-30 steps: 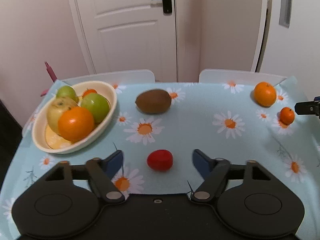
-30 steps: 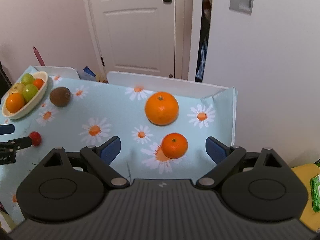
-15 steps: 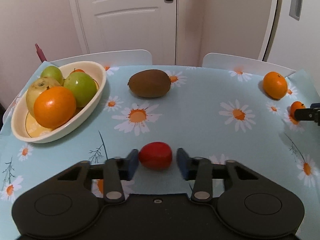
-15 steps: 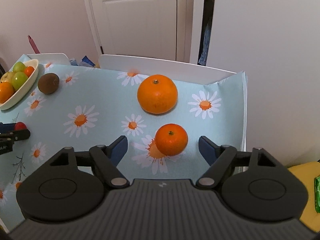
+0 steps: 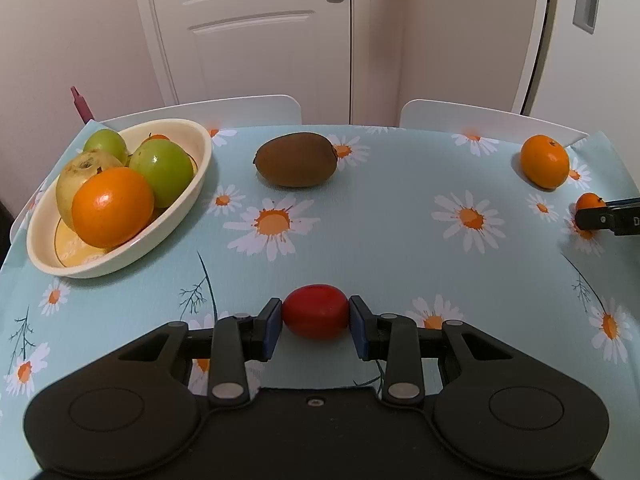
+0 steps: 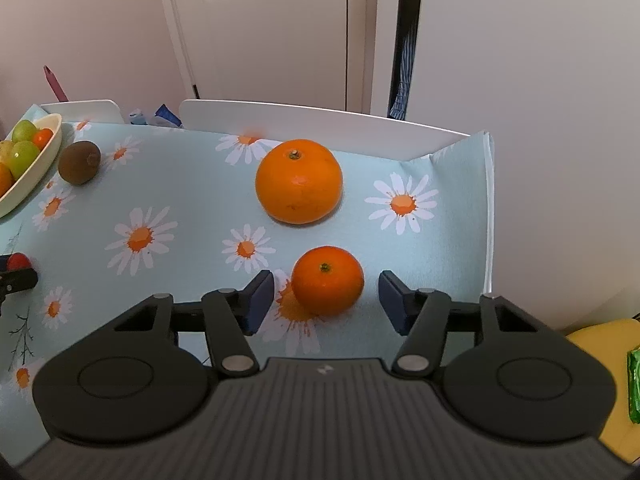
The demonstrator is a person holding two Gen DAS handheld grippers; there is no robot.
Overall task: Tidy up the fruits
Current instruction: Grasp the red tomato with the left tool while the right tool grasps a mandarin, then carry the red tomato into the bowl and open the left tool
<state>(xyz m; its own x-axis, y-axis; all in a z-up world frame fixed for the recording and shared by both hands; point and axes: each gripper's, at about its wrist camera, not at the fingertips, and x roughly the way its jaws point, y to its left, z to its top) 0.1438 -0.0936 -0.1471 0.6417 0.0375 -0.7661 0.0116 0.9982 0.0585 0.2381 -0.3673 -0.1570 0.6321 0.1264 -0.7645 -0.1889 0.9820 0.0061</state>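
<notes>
My left claw (image 5: 315, 322) is clamped on the small red fruit (image 5: 315, 311), both pads pressed to its ends, its long axis running pad to pad across my reach. My right claw (image 6: 326, 300) has just been closing around the small orange (image 6: 327, 280); gaps show on both sides, so no grip yet. Ahead of it sits the big orange (image 6: 299, 181). The bowl (image 5: 192, 184) lies far forward-left of my left claw, the nearer hand. Whether the red fruit is off the cloth I can't tell.
</notes>
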